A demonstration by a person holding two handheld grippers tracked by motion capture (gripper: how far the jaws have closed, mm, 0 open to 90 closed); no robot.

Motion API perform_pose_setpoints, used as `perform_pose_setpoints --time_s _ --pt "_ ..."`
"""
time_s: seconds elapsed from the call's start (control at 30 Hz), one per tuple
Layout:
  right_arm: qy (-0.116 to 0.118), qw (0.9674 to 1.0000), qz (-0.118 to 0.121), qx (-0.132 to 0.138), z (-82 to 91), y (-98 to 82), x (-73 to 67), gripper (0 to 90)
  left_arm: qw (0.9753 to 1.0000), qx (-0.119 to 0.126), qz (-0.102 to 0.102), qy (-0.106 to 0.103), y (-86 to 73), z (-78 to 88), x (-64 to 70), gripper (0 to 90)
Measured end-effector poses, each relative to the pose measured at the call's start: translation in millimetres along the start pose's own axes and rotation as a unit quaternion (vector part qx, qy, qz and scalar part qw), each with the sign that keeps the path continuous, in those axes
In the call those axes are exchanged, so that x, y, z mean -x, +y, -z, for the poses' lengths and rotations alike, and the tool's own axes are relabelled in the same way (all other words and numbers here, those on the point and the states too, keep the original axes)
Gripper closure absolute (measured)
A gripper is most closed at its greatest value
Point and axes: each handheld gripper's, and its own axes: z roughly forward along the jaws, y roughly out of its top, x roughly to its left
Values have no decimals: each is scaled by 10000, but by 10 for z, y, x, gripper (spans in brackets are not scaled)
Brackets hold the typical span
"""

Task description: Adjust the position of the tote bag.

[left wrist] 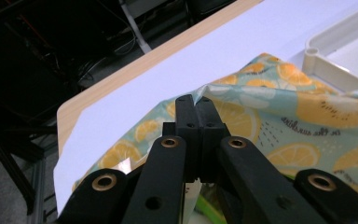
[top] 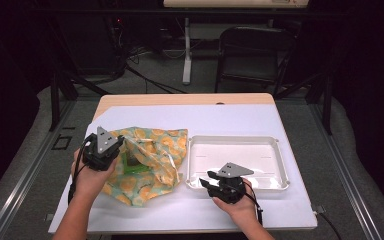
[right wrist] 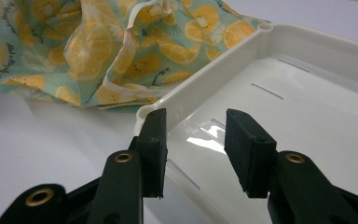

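A teal cloth bag (top: 150, 155) printed with orange slices lies crumpled on the left of the white table cover. Something green (top: 132, 161) shows in its opening. My left gripper (top: 117, 144) is shut on the bag's white-hemmed edge and holds that edge lifted; in the left gripper view the jaws (left wrist: 196, 100) pinch the hem of the cloth bag (left wrist: 279, 102). My right gripper (top: 206, 181) stands open at the near left corner of a white tray (top: 235, 138). Nothing lies between the jaws of the right gripper (right wrist: 193, 135), which point over the tray (right wrist: 205, 79) toward the cloth bag (right wrist: 102, 46).
The tray's floor is bare and its corner (left wrist: 326, 70) sits just right of the bag. The wooden tabletop edge (top: 180, 98) runs along the back. A dark folding chair (top: 255, 50) and a desk leg (top: 186, 50) stand on the floor behind.
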Motion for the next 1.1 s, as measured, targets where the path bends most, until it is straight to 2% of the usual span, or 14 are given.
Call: perform_pose_setpoints --time_s 0.03,0.1,0.17,0.23,0.33,0.53,0.57,0.6,0.73,0.8,0.93,1.1 --pt "0 10000 0 0 0 0 0 589 10000 0 0 0 0 0 0 900" --pt "-74 10000 -48 31 29 -8 -8 582 9998 76 137 -115 59 -63 -51 900" --pt "-79 9999 -68 43 40 -8 -18 581 9998 67 155 -123 78 -83 -71 900" --pt "-158 9998 81 23 69 11 -55 581 9994 217 241 -154 133 -83 -117 900" --pt "-126 9998 153 42 81 69 -103 585 9987 381 294 -191 151 -62 -134 900" --pt "-25 9989 463 57 1 326 -260 583 9978 483 362 -280 140 -77 -139 900" --pt "-25 9989 463 57 1 326 -260 583 9978 483 362 -280 140 -77 -139 900" --pt "14 9984 563 83 -51 438 -317 580 9974 531 401 -292 144 -83 -139 900" --pt "123 9975 693 34 -189 649 -402 582 9972 547 402 -307 147 -93 -151 900" --pt "150 9974 708 30 -229 697 -420 583 9970 553 440 -323 146 -91 -158 900" --pt "298 9973 673 14 -414 926 -497 584 9959 628 526 -376 139 -79 -184 900" --pt "433 9965 712 13 -586 1142 -591 584 9959 630 527 -391 138 -80 -179 900"
